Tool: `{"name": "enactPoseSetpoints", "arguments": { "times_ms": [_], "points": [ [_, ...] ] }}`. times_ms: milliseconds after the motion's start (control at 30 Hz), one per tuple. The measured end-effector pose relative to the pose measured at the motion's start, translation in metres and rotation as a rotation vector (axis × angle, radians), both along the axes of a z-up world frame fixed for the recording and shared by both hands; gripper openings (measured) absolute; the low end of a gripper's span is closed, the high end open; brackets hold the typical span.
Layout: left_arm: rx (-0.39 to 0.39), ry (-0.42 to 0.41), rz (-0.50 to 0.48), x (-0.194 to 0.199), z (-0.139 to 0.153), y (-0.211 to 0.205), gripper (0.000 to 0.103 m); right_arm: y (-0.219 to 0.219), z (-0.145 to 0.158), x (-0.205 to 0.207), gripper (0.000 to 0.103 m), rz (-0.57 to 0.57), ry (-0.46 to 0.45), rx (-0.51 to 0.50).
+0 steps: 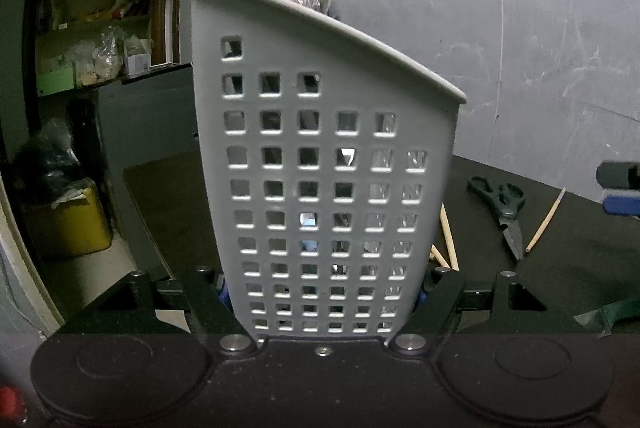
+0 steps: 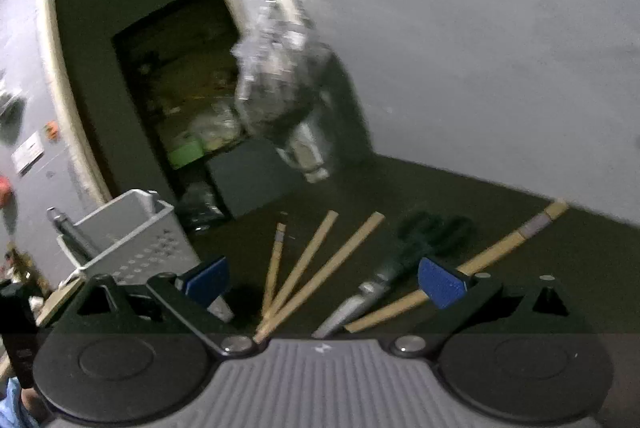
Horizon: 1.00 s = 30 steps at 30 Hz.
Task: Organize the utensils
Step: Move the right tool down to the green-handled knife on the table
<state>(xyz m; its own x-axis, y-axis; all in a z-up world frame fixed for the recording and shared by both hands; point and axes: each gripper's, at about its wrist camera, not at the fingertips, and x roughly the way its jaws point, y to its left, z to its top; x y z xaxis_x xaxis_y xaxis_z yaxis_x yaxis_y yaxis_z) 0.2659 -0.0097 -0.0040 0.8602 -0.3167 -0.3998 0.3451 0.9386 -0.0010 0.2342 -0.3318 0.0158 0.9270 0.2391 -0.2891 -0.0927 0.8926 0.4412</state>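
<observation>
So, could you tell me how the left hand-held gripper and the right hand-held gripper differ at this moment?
1. The left hand-held gripper is shut on the grey perforated utensil holder; the right hand-held gripper stands wide open and empty.
2. The left one faces the holder's wall close up; the right one points over loose wooden chopsticks and scissors lying on the dark table.
Both have blue finger pads.

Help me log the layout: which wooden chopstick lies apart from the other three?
The chopstick right of the scissors, angled toward the wall; the other three fan out together on their left.
</observation>
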Motion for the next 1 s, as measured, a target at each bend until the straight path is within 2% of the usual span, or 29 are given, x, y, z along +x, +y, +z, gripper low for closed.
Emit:
{"name": "enactPoseSetpoints", "arguments": {
  "times_ms": [200,467,867,1000],
  "points": [
    [0.01,0.002,0.011,0.0,0.002,-0.006,0.075,-0.014,-0.017,0.006,0.103,-0.046,0.071,0.027],
    [0.01,0.003,0.023,0.0,0.003,-0.009,0.075,-0.012,-0.02,0.011,0.103,-0.027,0.096,0.01],
    [0.001,0.003,0.022,-0.001,0.001,-0.008,0.075,-0.005,-0.014,0.028,0.103,0.0,0.158,-0.104],
    [-0.006,0.002,0.031,-0.001,0.001,-0.009,0.075,0.003,-0.009,0.042,0.103,-0.014,0.212,-0.186]
  ]
}}
